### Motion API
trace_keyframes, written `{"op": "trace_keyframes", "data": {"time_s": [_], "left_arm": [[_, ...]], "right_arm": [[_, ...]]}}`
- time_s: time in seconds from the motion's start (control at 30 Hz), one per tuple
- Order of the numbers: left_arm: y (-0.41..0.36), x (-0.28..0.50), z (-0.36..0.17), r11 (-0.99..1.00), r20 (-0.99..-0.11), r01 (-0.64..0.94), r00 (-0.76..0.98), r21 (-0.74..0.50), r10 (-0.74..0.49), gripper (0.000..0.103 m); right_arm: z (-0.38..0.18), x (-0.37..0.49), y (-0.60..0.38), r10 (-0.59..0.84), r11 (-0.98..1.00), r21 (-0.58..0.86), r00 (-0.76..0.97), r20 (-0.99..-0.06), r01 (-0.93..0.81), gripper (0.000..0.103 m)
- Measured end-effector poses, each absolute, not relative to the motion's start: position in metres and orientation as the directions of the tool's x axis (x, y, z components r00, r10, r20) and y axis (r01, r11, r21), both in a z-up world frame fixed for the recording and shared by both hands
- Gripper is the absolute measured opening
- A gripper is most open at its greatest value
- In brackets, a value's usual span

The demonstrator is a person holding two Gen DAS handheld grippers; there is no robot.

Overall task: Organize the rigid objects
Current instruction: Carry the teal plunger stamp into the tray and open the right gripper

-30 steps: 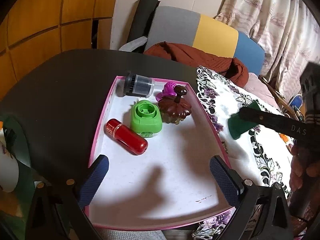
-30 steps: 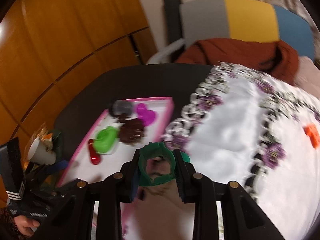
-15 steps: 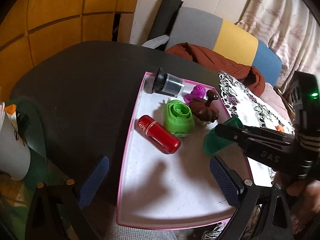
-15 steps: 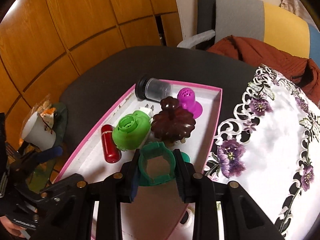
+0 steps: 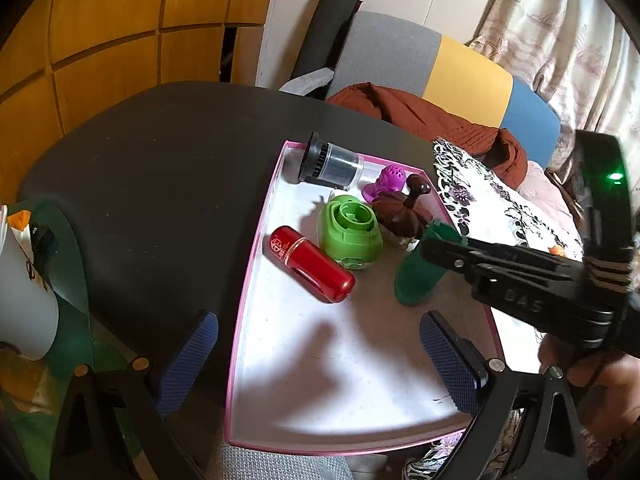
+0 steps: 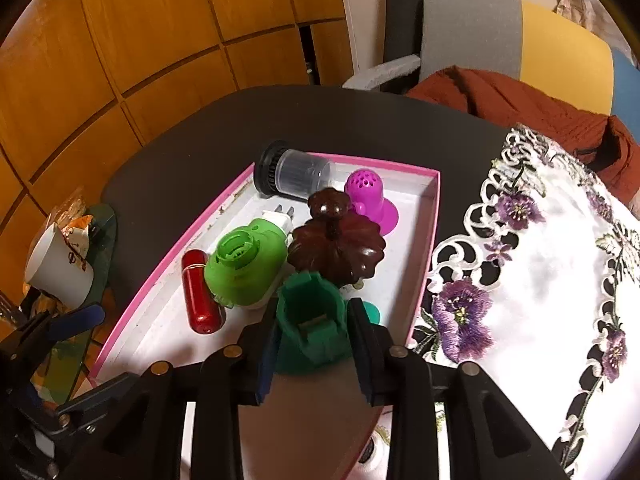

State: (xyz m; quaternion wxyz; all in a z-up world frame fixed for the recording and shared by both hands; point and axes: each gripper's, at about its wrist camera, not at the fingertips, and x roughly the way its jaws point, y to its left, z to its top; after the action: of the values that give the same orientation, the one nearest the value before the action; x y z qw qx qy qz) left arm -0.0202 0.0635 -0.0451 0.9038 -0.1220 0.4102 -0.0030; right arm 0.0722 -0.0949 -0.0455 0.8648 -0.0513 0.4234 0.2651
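A pink-rimmed white tray [image 5: 256, 280] [image 6: 168, 280] holds a red cylinder [image 5: 312, 264] [image 6: 200, 300], a light green plug-in device [image 5: 350, 234] [image 6: 244, 266], a brown flower-shaped lid [image 5: 402, 214] [image 6: 336, 248], a purple perforated cone [image 5: 386, 182] [image 6: 366, 194] and a black-capped clear container [image 5: 330, 164] [image 6: 294, 174]. My right gripper [image 6: 312, 332] [image 5: 434, 246] is shut on a dark green plastic piece [image 6: 310, 324] [image 5: 416, 276] and holds it low over the tray, beside the brown lid. My left gripper [image 5: 320, 360] is open and empty over the tray's near end.
The tray sits on a dark round table [image 5: 160, 160]. A white embroidered cloth [image 6: 540, 260] lies right of it, with an orange item [image 5: 558, 250] on it. A paper cup [image 5: 24, 304] [image 6: 58, 270] stands at the left. A rust-coloured garment [image 5: 420, 116] lies on a chair behind.
My right gripper has carried the dark green piece from over the cloth leftward and down into the tray, next to the brown lid. My left gripper has shifted left.
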Motion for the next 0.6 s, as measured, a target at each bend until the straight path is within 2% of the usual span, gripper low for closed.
{"op": "trace_keyframes", "data": {"time_s": [0.4,0.6], "left_arm": [[0.055,-0.02,-0.047,0.975,-0.746,-0.074,0.657,-0.209,-0.11,0.102],[0.05,-0.02,-0.047,0.975,-0.748,-0.059,0.652,-0.214,-0.124,0.102]], "right_arm": [[-0.02,0.058,-0.119,0.43,0.863,0.156,0.537,-0.726,-0.48,0.035],[-0.019,0.058,-0.135,0.331,0.914,0.114,0.556,-0.762,-0.389,0.035]]}}
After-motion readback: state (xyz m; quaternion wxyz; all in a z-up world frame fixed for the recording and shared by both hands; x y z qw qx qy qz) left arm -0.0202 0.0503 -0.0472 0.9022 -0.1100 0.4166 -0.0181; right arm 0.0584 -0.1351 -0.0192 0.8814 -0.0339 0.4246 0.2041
